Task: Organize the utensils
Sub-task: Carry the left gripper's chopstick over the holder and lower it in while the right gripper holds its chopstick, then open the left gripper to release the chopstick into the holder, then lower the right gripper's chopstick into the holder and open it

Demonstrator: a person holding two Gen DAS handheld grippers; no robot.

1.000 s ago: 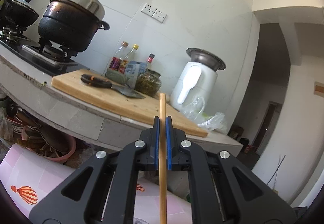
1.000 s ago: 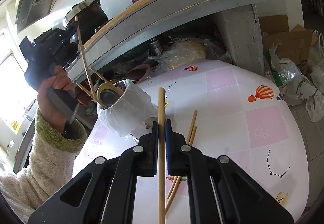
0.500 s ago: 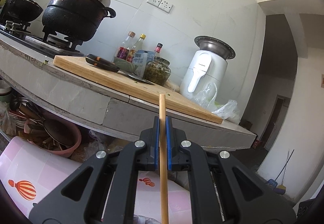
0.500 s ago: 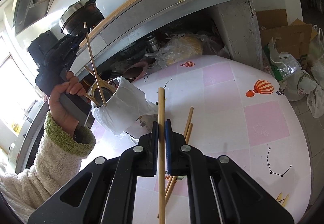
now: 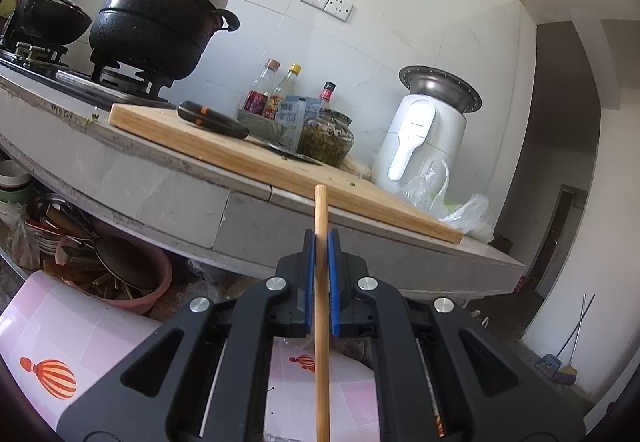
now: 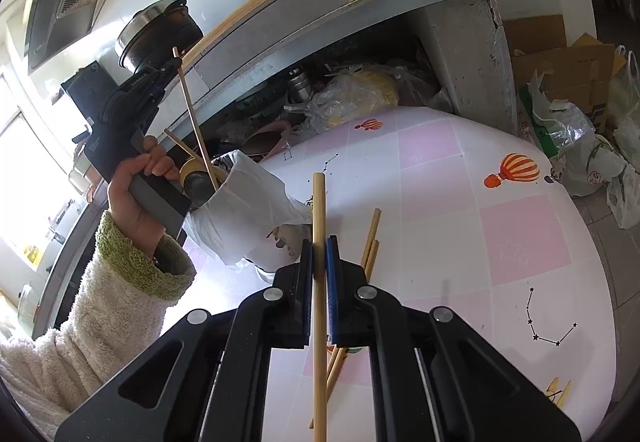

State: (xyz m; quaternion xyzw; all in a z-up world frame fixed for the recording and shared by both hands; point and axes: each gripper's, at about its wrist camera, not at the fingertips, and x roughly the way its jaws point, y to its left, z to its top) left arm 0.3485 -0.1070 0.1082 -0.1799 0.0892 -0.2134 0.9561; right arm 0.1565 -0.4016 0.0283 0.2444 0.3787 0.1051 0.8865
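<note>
A pink-checked tabletop (image 6: pixel 500 146) stands below a kitchen counter. On it, a white-wrapped holder (image 6: pixel 244 210) contains a few chopsticks. The left tool (image 6: pixel 170 68) pinches one chopstick (image 6: pixel 196 122), its lower end inside the holder. The right tool (image 6: pixel 319 254) clamps another chopstick (image 6: pixel 319 210). Loose chopsticks (image 6: pixel 370 238) lie on the tabletop.

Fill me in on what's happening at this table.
A person is sorting wooden chopsticks with a handheld gripper in each hand. The left gripper is shut on one light wooden chopstick; seen from the right wrist, its lower end dips into the white bag-wrapped holder on the pink-and-white patterned table. The right gripper is shut on a second chopstick above the table, where a few loose chopsticks lie.
</note>
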